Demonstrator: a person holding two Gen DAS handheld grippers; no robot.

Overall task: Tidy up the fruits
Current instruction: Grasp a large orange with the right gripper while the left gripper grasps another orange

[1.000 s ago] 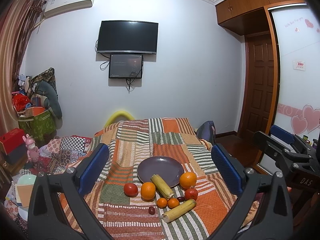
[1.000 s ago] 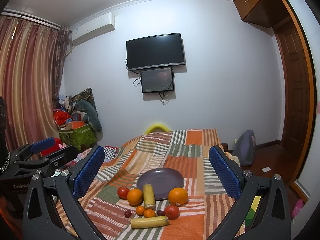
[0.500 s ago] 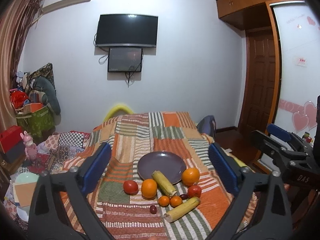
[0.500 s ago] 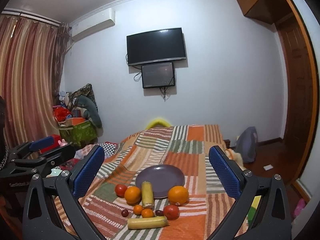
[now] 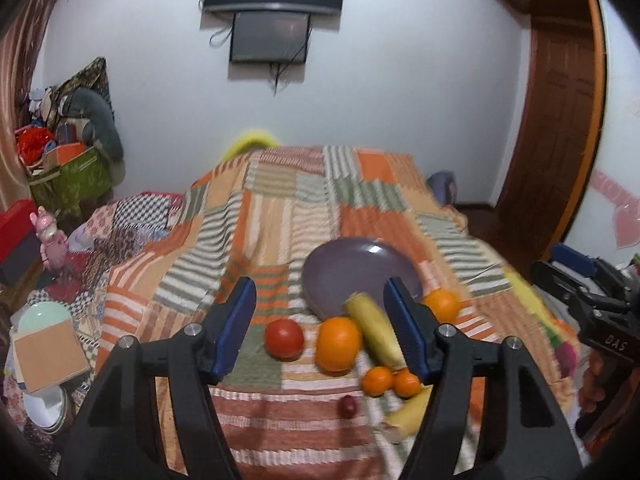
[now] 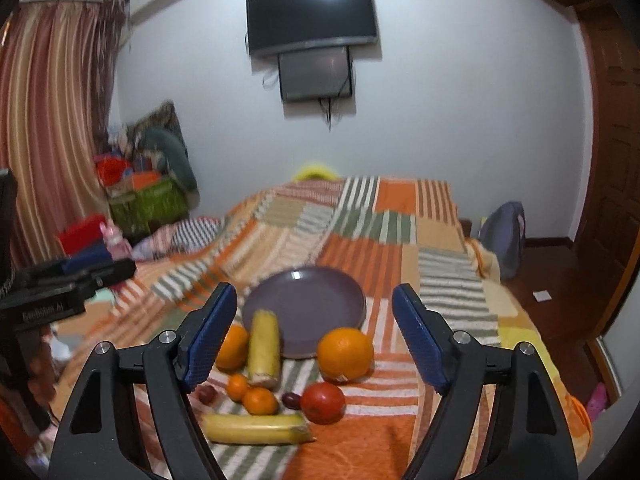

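My left gripper [image 5: 320, 320] and right gripper [image 6: 314, 332] both hang wide apart, holding nothing. The fruits, including a tomato [image 5: 284, 339] and orange [image 6: 346, 354], lie on the bed just before the purple plate [image 6: 316, 300].

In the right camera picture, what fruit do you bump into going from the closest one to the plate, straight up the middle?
Nearest banana → small orange → upright banana → purple plate.
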